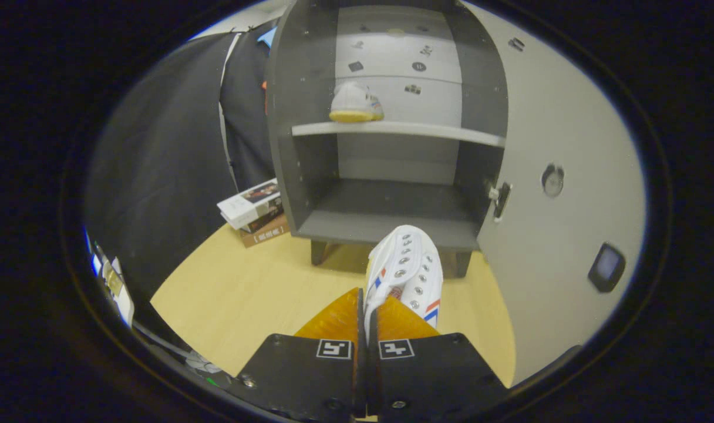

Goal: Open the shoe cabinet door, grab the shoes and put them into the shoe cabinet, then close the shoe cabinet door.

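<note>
Fingers (366, 305) pinch my white shoe's (407, 270) heel edge, gripper level, toe pointing to 12 o'clock at the open cabinet (392, 229).

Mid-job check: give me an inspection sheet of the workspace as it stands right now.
Surface: light wooden floor, bare ahead of the claw.
Job's things: shoe cabinet with door swung open; one shoe on the upper shelf; second shoe in the claw, in front of the lower compartment.
Clutter: stack of books on the floor beside the cabinet.
Grippers: claw closed on the second shoe's edge, both fingers pressing it.
Cables: thin cable along the floor by the cloth wall.
Surroundings: black cloth wall beside the cabinet.
</note>
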Demonstrator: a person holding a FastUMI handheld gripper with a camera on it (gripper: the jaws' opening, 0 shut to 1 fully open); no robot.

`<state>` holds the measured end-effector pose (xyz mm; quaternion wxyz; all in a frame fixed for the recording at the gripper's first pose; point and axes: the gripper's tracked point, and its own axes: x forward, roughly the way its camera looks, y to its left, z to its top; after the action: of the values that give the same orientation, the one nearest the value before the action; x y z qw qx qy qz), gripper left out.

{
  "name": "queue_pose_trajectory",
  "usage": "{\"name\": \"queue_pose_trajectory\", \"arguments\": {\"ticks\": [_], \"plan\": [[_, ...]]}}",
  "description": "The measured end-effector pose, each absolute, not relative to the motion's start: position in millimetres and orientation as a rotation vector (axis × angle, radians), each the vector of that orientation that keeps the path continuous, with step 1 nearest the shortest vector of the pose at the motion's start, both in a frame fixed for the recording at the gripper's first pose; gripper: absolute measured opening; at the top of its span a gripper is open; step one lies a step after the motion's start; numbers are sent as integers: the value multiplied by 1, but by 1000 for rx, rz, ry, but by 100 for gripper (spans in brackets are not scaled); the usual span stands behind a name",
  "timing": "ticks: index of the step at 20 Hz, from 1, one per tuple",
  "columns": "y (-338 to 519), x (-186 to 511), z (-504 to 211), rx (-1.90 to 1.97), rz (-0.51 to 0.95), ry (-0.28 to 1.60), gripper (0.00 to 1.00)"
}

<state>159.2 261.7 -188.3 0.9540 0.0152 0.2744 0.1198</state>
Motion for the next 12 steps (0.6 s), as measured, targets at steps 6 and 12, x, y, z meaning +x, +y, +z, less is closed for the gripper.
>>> {"name": "queue_pose_trajectory", "arguments": {"ticks": [6, 12], "plan": [[250, 190, -68, 48, 249, 433, 4], [255, 256, 0, 13, 239, 333, 4]]}}
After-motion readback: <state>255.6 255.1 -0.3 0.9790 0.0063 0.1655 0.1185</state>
